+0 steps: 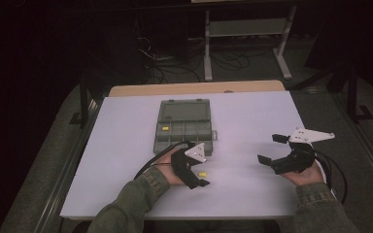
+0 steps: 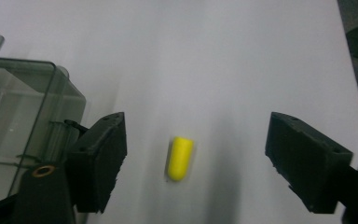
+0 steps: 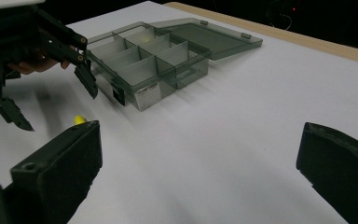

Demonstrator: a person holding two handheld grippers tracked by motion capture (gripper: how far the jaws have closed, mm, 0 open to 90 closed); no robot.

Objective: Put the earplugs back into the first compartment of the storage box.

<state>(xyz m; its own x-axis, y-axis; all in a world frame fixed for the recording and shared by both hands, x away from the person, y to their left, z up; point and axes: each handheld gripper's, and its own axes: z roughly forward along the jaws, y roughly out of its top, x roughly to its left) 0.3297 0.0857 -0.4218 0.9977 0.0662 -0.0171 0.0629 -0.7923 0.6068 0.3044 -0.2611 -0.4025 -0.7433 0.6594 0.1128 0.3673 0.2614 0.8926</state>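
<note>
While a small yellow capsule-shaped piece lies on the white tabletop, the left gripper hovers over it with its black jaws spread wide — the piece sits between them, touching neither. Seen from the left gripper view, the piece lies on its side, slightly blurred, nearer the jaw beside the smoky transparent plastic compartment box. That box stands near the middle of the table, just beyond the left gripper, its hinged lid folded flat on the far side. From above, a second small yellow piece shows in one of the left compartments. The right gripper is held well apart at the right of the table, near the front edge, jaws wide open and holding nothing — a grey three-cornered plate on top. Green sleeves enter from the near edge. Beyond the table, dark floor and a pale metal frame stand in shadow.
</note>
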